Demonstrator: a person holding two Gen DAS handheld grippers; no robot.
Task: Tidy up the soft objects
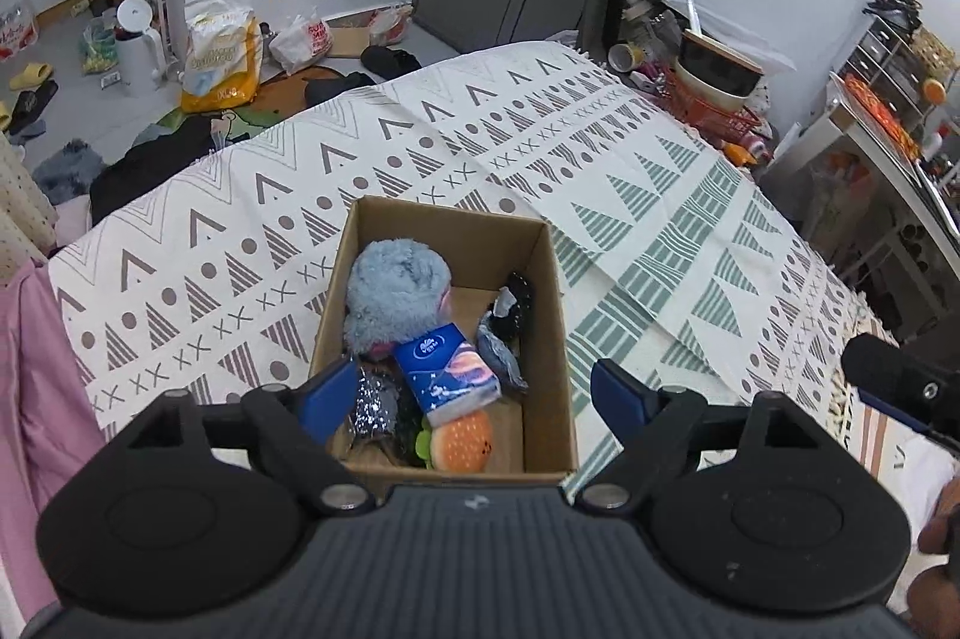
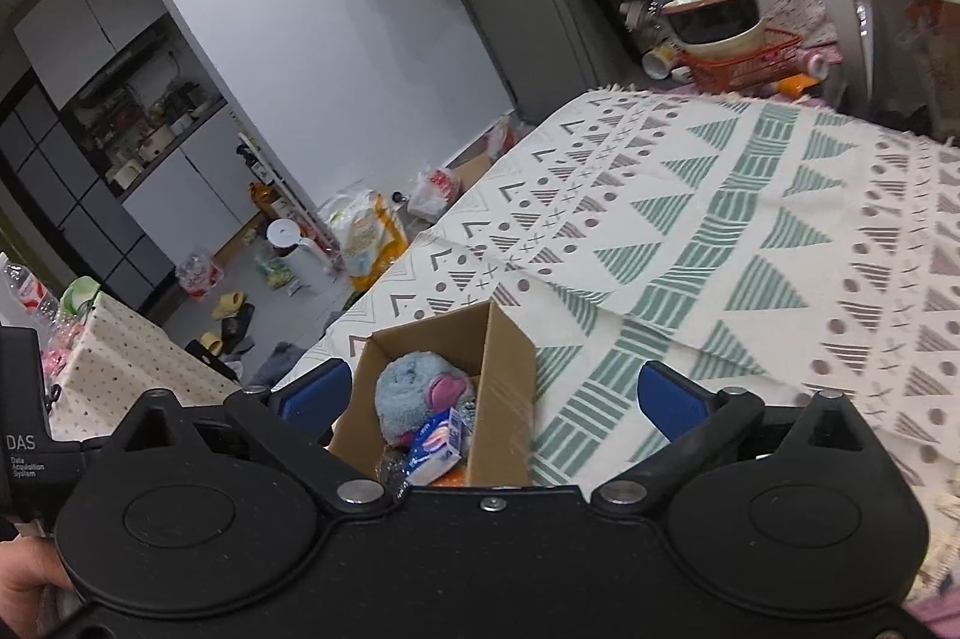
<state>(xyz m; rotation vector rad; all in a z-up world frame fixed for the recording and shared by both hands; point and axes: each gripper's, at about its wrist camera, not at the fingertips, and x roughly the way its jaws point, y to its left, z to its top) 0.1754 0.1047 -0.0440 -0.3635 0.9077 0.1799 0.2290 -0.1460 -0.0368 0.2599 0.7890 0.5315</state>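
Observation:
An open cardboard box (image 1: 540,315) sits on a patterned cloth (image 1: 240,219). Inside lie a grey-blue plush toy (image 1: 396,294), a blue tissue pack (image 1: 447,372), a burger-shaped plush (image 1: 462,441), a sparkly silver item (image 1: 375,405) and a dark grey soft piece (image 1: 501,354). My left gripper (image 1: 474,390) hovers open above the box's near end, holding nothing. In the right wrist view the same box (image 2: 501,387) shows the plush toy (image 2: 414,399) and tissue pack (image 2: 438,444). My right gripper (image 2: 489,396) is open and empty, above the box.
The cloth (image 2: 750,249) covers a wide table. Bowls in an orange basket (image 1: 717,96) stand past its far edge. Bags, slippers and a white bin (image 1: 138,45) litter the floor at left. A pink garment (image 1: 36,369) hangs at the near left.

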